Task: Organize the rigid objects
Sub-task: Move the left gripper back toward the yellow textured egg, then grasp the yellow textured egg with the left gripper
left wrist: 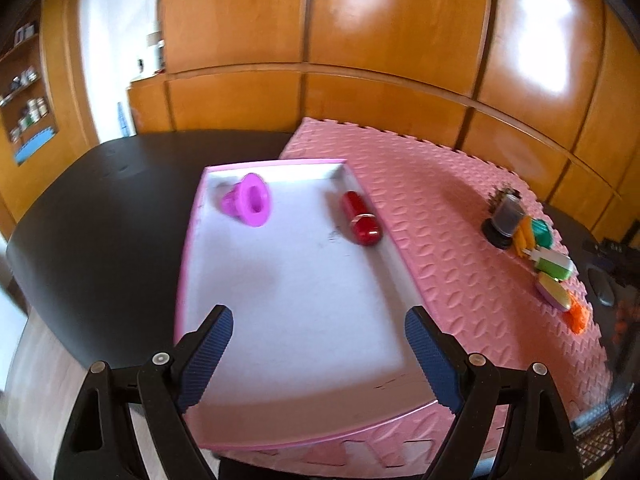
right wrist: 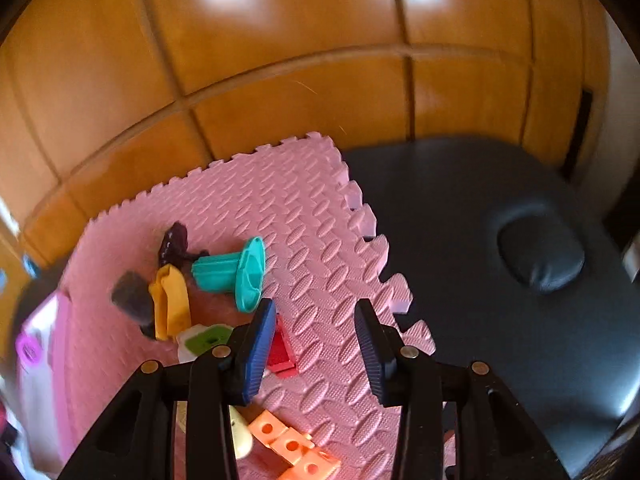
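Both grippers empty, jaws apart: left gripper (left wrist: 318,356) over the pink tray (left wrist: 192,240), right gripper (right wrist: 316,344) above the mat (right wrist: 320,240). Next pickup's probably that red block (right wrist: 282,350), then trayward.

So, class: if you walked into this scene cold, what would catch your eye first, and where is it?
First, the shallow pink-rimmed tray under the open left gripper, holding only a magenta funnel-shaped toy in its far left corner and a glossy red capsule against its right wall. Next, the heap of small toys on the pink foam mat, led by a teal flanged piece, just ahead-left of the open right gripper.
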